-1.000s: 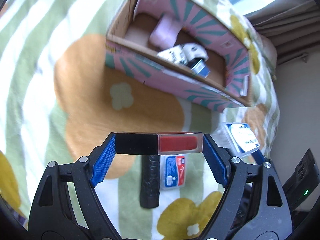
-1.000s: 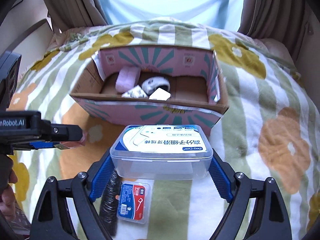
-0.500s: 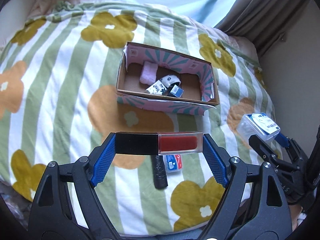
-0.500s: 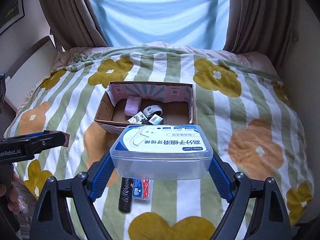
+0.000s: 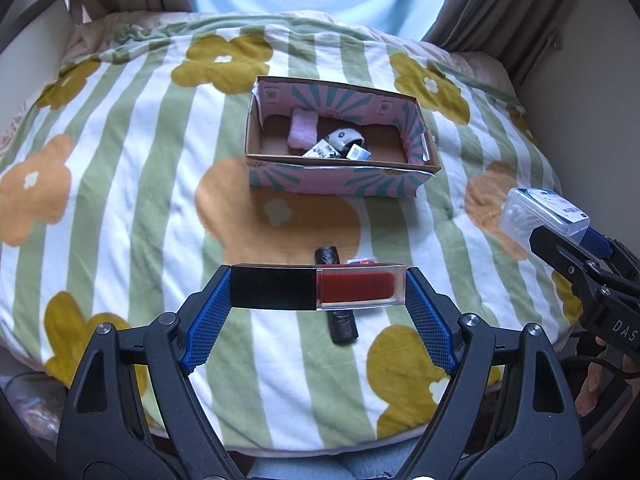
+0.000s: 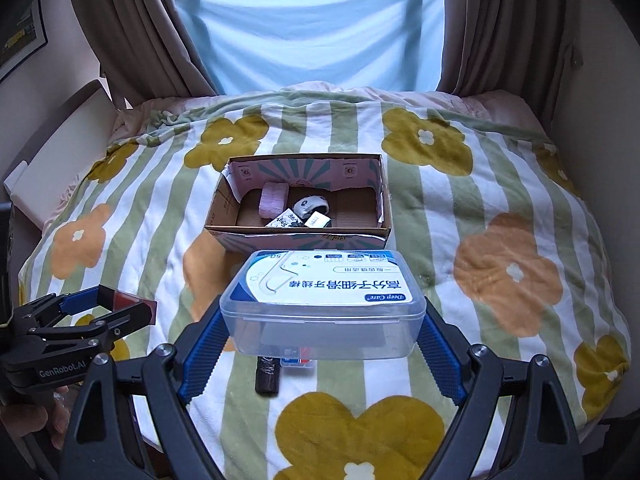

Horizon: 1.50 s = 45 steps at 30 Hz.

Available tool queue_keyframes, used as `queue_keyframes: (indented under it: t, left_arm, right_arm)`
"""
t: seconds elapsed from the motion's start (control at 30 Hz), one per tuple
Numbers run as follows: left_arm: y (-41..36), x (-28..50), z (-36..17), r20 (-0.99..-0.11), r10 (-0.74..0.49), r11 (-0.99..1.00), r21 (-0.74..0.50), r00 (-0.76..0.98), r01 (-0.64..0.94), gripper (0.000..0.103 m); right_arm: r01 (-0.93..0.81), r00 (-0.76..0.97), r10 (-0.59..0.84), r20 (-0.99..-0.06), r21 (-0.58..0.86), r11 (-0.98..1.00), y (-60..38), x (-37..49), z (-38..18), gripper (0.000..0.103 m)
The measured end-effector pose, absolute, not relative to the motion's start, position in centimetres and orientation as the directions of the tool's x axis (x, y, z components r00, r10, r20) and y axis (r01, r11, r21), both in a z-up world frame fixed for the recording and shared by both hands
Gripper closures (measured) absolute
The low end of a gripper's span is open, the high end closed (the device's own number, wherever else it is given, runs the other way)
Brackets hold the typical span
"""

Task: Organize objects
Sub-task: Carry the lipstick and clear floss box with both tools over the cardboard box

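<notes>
Tongs, left: pinching lip-gloss tube, black cap + clear red half, held above bed. Tongs, right: clamped on clear floss-pick box, label upside down. Cardboard box mid-bed; contents partly hid by wall: pink item, b/w bits, unclear. Black roll and small red packet on bed, mostly hid behind held items.

Bed w/ striped flower blanket, brown curtains either side, blue sheer btwn, framed pic on left wall.
</notes>
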<state>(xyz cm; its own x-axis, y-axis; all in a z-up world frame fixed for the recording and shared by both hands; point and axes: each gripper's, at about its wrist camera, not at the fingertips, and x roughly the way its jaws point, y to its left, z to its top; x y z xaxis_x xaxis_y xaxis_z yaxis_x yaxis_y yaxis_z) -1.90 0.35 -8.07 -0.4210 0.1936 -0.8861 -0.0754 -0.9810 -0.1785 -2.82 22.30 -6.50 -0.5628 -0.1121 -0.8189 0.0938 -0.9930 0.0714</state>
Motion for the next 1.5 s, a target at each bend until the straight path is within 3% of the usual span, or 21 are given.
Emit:
queue_keyframes:
  t: [0.43, 0.77, 1.17, 1.5]
  left_arm:
    - [-0.6, -4.5, -6.6, -0.877, 0.214, -0.977, -0.198, -0.43, -0.084, 0.021]
    - [0.4, -14.0, -7.3, -0.877, 0.27, -0.962, -0.232, -0.398, -0.142, 0.021]
    - [1.6, -27.8, -16.0, -0.921, 0.252, -0.966, -0.223, -0.297, -0.129, 0.021]
    - [3.7, -32.3, -24.3, -0.948, 0.208, -0.971, -0.171, -0.24, -0.166, 0.021]
  right_arm:
    - [0.092, -0.555, -0.127, -0.822, 0.092, -0.992, 22.2, -5.2, -6.0, 0.017]
    - [0.1, -0.553, -0.141, -0.821, 0.103, -0.99, 21.9, -14.9, -5.7, 0.017]
    - [0.039, -0.448, -0.18, -0.876, 0.182, -0.983, 21.7, -27.2, -13.2, 0.017]
    - [0.017, -0.356, -0.179, -0.917, 0.186, -0.982, 21.9, -33.2, -22.3, 0.017]
